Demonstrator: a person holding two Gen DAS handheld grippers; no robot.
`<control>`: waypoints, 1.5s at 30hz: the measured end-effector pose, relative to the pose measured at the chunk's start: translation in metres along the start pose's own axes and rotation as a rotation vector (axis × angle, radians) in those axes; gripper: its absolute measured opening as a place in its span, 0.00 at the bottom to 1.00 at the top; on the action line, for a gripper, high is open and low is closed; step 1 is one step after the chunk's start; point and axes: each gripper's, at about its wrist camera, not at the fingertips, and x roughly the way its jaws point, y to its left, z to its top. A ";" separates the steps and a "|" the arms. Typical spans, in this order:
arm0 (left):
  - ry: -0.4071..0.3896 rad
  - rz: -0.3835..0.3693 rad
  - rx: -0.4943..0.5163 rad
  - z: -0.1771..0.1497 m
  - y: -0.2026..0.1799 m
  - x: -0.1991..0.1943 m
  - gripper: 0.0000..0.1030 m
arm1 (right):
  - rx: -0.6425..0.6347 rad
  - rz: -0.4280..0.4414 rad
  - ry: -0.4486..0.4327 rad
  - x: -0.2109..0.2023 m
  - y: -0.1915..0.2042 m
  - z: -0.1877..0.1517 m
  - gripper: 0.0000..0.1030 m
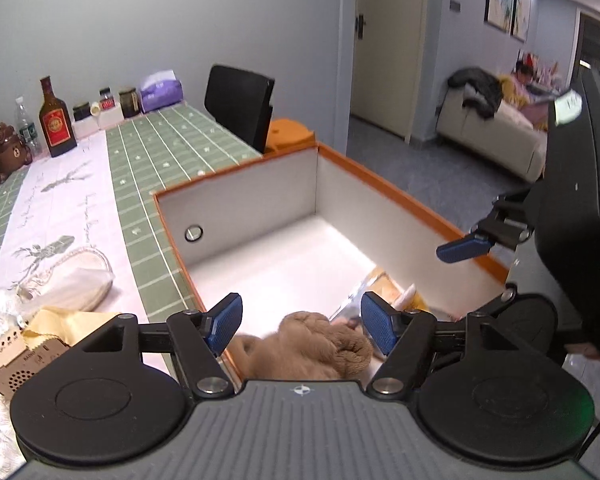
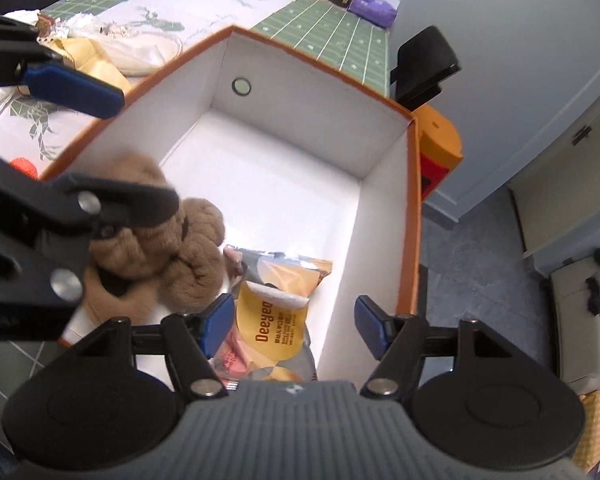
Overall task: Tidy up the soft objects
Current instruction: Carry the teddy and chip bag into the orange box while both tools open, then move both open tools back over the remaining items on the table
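While both my grippers, left (image 1: 302,326) and right (image 2: 296,326), hang released over the box (image 2: 414,216), plush (image 2: 172,248) and packets (image 2: 276,320) lie inside. Beside the box, a cloth (image 1: 72,282) waits.

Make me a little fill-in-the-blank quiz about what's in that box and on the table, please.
1. The box has an ____ rim.
2. The brown plush lies inside the ____.
3. The yellow pouch lies between the right gripper's ____ pads.
4. The dark bottle on the table has a ____ label.

Missing words: orange; box; blue; red
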 end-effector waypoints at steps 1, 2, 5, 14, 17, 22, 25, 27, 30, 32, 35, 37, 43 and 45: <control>-0.012 -0.001 -0.009 0.000 0.002 -0.004 0.78 | 0.008 -0.005 -0.009 -0.003 0.000 0.000 0.66; -0.024 -0.001 -0.019 0.001 0.005 -0.008 0.78 | 0.016 -0.010 -0.020 -0.007 0.001 0.000 0.66; -0.052 0.009 -0.045 0.000 0.014 -0.018 0.78 | 0.045 -0.032 -0.052 -0.018 0.003 0.000 0.68; -0.177 0.083 -0.075 -0.021 0.041 -0.052 0.78 | 0.133 -0.016 -0.224 -0.061 0.033 0.003 0.68; -0.233 0.091 -0.088 -0.032 0.050 -0.065 0.78 | 0.124 -0.038 -0.298 -0.073 0.056 0.002 0.72; -0.298 0.143 -0.099 -0.052 0.063 -0.082 0.78 | 0.086 -0.064 -0.424 -0.089 0.103 -0.003 0.74; -0.323 0.188 -0.086 -0.064 0.069 -0.089 0.78 | 0.072 -0.060 -0.478 -0.095 0.130 -0.006 0.74; -0.328 0.212 -0.096 -0.073 0.075 -0.093 0.78 | 0.054 -0.064 -0.506 -0.095 0.147 -0.007 0.74; -0.330 0.231 -0.123 -0.086 0.086 -0.099 0.78 | 0.038 -0.060 -0.535 -0.092 0.172 -0.009 0.76; -0.329 0.253 -0.135 -0.094 0.092 -0.102 0.78 | 0.045 -0.047 -0.552 -0.090 0.187 -0.011 0.78; -0.318 0.283 -0.149 -0.113 0.103 -0.104 0.78 | 0.066 -0.019 -0.568 -0.085 0.205 -0.015 0.79; -0.304 0.288 -0.174 -0.125 0.110 -0.105 0.78 | 0.074 -0.012 -0.570 -0.080 0.217 -0.017 0.79; -0.262 0.310 -0.262 -0.159 0.135 -0.105 0.78 | 0.102 0.025 -0.535 -0.062 0.242 -0.021 0.79; -0.252 0.321 -0.286 -0.172 0.142 -0.105 0.78 | 0.114 0.033 -0.516 -0.056 0.245 -0.022 0.79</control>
